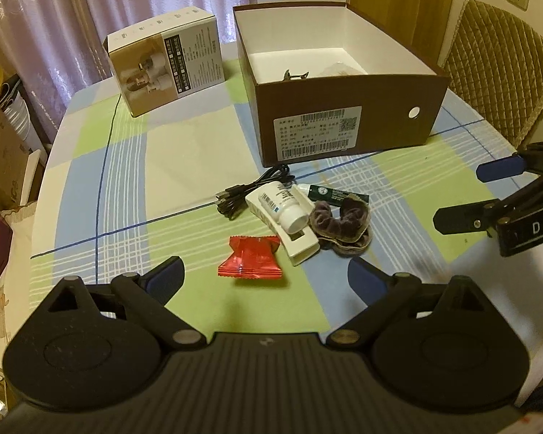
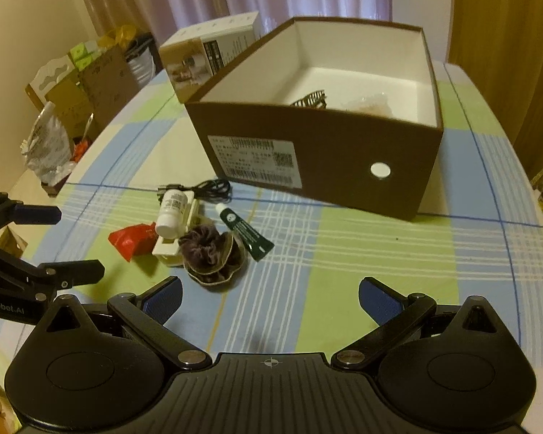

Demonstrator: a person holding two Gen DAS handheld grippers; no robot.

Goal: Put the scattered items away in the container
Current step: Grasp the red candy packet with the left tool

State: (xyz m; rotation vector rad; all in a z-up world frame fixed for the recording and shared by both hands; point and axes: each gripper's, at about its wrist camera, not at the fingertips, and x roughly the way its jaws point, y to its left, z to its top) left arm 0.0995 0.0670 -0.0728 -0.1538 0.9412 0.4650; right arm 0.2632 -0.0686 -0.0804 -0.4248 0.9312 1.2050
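Closest to the left camera is the left hand-held gripper (image 1: 266,280), with its two blue-padded fingers spread wide and nothing between them. It hangs just over the bench (image 1: 184,166), which wears a cloth of green, blue and white squares. Right in front of it lies a red candy wrapper (image 1: 250,256).

Just past the wrapper sits a little pile of things, all close together. A white hair clip (image 1: 296,238) lies flat, and a small white pill bottle (image 1: 284,209) rests on its side on top of the clip. A dark purple scrunchie (image 1: 342,224) touches the clip on the right. Behind the scrunchie lies a dark green tube (image 1: 335,193) with a white cap. A black USB cable (image 1: 251,191), coiled up, lies at the left of the pile, toward the box.

Behind the pile stands the brown shoebox (image 1: 347,123) — it is open, white inside, with a white label on its near wall. Two things already lie in it: a striped clip (image 2: 309,101) and something pale and see-through that is hard to make out.

A white and tan product box (image 1: 166,61) stands to the left of the shoebox, a bit apart.

At the right side the right hand-held gripper (image 1: 463,195) hovers — its fingers are spread too, and it holds nothing. A padded chair (image 1: 499,68) stands behind the bench.
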